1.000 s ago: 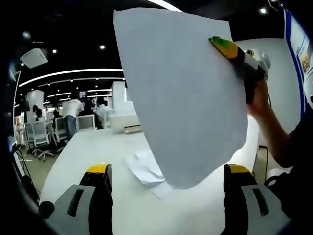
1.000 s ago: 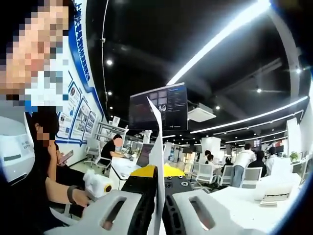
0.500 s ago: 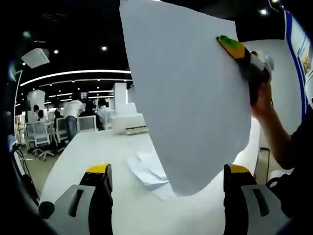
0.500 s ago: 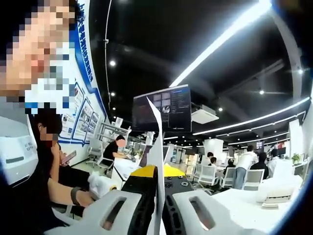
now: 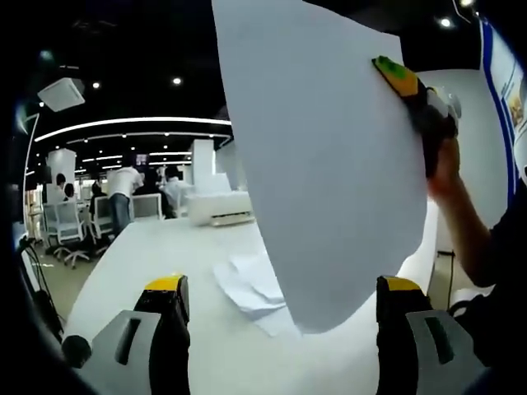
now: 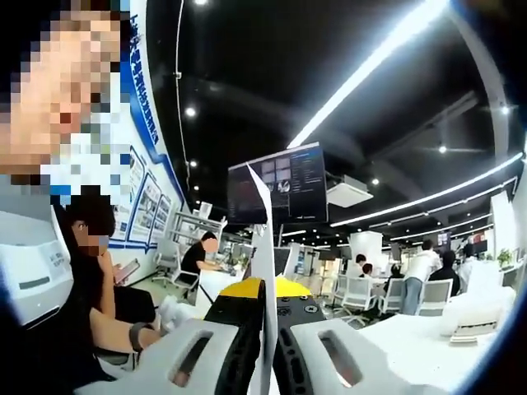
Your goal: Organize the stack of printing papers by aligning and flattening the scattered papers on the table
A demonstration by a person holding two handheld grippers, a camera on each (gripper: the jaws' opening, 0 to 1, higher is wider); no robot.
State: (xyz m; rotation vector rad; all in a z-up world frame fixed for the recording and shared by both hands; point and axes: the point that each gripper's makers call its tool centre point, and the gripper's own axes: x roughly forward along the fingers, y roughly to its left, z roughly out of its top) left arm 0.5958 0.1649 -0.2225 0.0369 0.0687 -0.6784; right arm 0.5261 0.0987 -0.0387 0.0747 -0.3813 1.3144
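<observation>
the left gripper (image 5: 280,300) has its jaws spread wide over the white table (image 5: 148,247), past them the right gripper (image 6: 268,313) pinches a paper sheet (image 5: 321,156) held up in the air, and beyond lie scattered papers (image 5: 247,284) on the table.

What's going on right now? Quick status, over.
Right gripper shut on a sheet of paper, held up in the air. Left gripper open, holding nothing. Scattered papers lie on the white table. Nothing in the way.

No legible txt; wall posters (image 6: 140,216) too blurry.
</observation>
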